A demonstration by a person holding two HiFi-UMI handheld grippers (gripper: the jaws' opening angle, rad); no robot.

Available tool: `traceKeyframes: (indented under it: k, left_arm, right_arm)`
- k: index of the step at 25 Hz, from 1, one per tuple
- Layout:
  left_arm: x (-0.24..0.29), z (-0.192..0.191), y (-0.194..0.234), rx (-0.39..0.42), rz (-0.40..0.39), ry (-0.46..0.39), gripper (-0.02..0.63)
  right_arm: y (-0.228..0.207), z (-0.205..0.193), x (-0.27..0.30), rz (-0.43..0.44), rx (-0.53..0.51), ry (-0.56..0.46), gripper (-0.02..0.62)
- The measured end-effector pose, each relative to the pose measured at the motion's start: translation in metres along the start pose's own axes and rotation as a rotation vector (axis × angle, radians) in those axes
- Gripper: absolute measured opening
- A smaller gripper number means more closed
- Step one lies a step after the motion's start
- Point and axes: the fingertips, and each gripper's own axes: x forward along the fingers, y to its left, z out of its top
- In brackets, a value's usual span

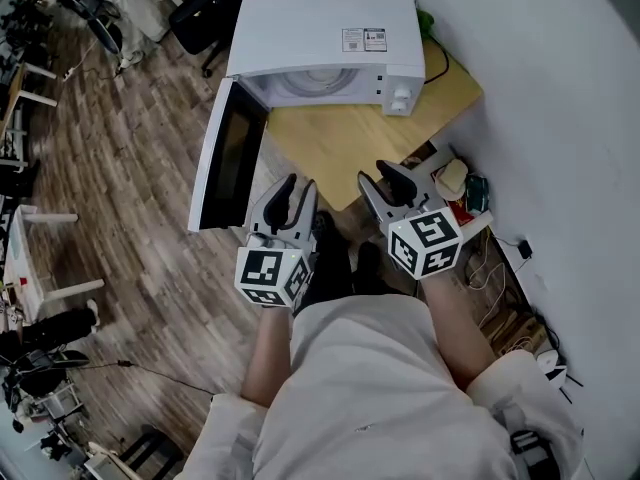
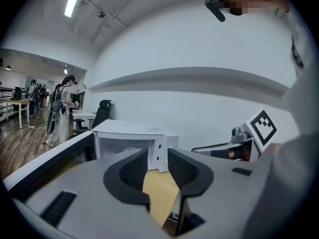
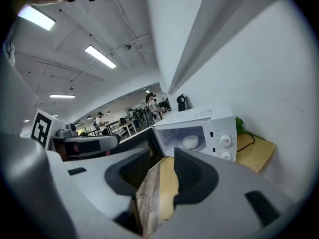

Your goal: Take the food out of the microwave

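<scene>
Food, a white bowl [image 3: 191, 142], sits inside the microwave [image 1: 320, 38] at twelve o'clock on the wooden table [image 1: 350, 143], its door [image 1: 225, 158] swung open toward eight o'clock. Short of it, the left gripper [image 1: 298, 188] and right gripper [image 1: 378, 178] hover side by side, jaws apart, nothing between them.

Bright, even indoor light in all three views. Source is the ceiling strip lights [image 3: 99, 57]; they clip to pure white. Shadows are soft, with a faint one on the table [image 1: 340, 143] below the microwave [image 1: 320, 28]. The wall [image 1: 560, 88] is bright and flat. Both gripper views have heavy fisheye, black vignetted corners and bowed straight lines. Near foreground slightly soft, background sharp. Head view curves at the edges.
</scene>
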Motion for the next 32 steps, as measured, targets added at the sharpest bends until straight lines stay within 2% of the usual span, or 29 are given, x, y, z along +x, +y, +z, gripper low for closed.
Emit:
traceKeyframes:
  k: [18, 32]
  left_arm:
    - [0.077, 0.025, 0.067, 0.012, -0.140, 0.013, 0.104]
    - [0.116, 0.020, 0.111, 0.022, -0.252, 0.058, 0.104]
  right_arm:
    - [-0.026, 0.006, 0.105, -0.117, 0.002, 0.076, 0.133]
    - [-0.048, 0.004, 0.175, -0.208, 0.132, 0.086, 0.132]
